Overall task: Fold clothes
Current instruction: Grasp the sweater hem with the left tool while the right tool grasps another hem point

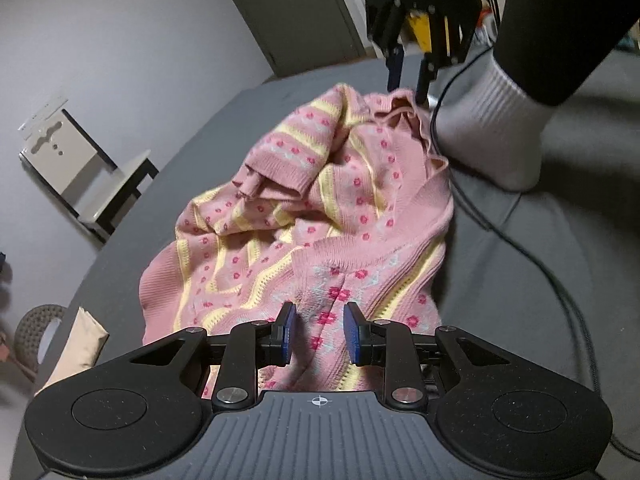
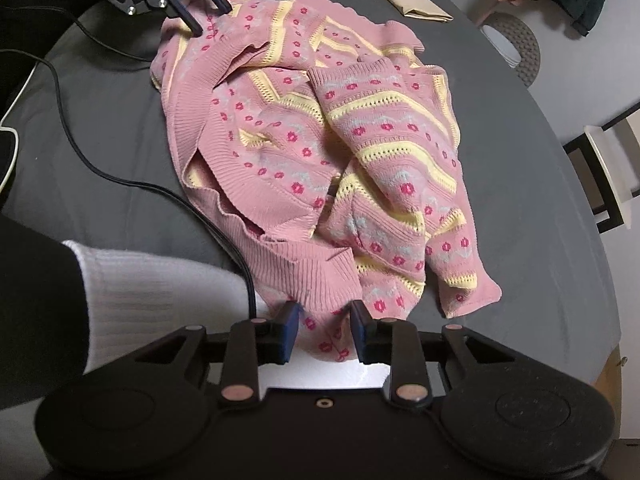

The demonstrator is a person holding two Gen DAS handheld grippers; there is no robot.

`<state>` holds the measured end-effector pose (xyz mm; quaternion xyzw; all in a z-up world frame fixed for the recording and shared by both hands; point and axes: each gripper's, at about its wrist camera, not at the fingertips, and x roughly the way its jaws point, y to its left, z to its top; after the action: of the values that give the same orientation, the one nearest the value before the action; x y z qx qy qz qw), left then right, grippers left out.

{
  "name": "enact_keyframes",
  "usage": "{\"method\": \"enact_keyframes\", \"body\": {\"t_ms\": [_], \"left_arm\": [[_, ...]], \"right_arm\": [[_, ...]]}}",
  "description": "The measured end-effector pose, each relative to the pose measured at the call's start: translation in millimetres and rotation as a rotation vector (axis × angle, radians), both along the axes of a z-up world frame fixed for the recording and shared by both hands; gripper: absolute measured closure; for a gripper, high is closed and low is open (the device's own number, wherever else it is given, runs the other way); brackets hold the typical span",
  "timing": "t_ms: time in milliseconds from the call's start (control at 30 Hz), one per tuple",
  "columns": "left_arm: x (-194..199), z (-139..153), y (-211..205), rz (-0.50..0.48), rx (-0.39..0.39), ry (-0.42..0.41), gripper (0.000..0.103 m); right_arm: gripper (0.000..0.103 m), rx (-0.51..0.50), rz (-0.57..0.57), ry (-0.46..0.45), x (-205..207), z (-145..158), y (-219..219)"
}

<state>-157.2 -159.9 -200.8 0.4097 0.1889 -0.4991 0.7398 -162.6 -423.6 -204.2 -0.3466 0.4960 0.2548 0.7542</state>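
Here, both the left gripper (image 1: pixel 319 332) and right gripper (image 2: pixel 325 330) stood part-open astride the crumpled sweater (image 1: pixel 304 216); grip on fabric could not be confirmed.

Plain pale wall (image 1: pixel 120 40), grey door (image 1: pixel 288 12), black-framed white chair (image 1: pixel 100 184) beside the dark grey surface (image 1: pixel 520 280).

Opposed low wrist views, close, sharing pink sweater (image 1: pixel 304 216) between.
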Motion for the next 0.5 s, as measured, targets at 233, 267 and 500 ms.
{"method": "enact_keyframes", "body": {"t_ms": [233, 267, 500], "left_arm": [[-18, -15, -1, -0.093, 0.087, -0.139, 0.077], [-24, -15, 0, -0.097, 0.078, -0.187, 0.077], [-36, -14, -7, -0.152, 0.088, -0.248, 0.077]], "right_arm": [[0.075, 0.000, 0.000, 0.003, -2, -4, 0], [0.075, 0.002, -0.001, 0.002, -2, -4, 0], [0.075, 0.006, -0.008, -0.001, -3, -7, 1]]}}
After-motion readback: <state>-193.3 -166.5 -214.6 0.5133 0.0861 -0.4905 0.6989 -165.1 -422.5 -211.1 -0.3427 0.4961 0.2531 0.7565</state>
